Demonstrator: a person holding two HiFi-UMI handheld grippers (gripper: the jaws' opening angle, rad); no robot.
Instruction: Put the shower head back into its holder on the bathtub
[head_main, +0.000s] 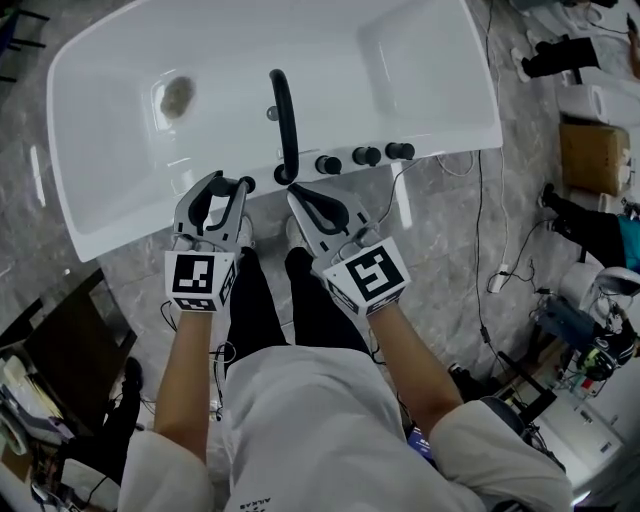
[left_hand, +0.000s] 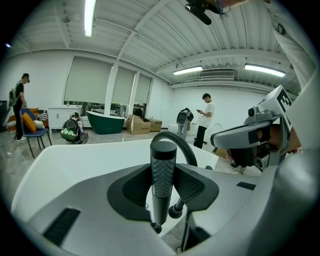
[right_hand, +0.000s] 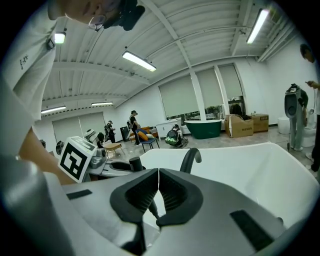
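The shower head (left_hand: 162, 175), a dark cylinder with a textured grip, is held upright between the pads of the left gripper (head_main: 222, 185), which are clamped on its sides. It is seen at the near rim of the white bathtub (head_main: 120, 200), left of the curved black spout (head_main: 284, 120) and the row of three black knobs (head_main: 366, 155). The right gripper (head_main: 300, 203) is held just beside the left one, near the spout's base, with its jaws pressed together and nothing clearly gripped
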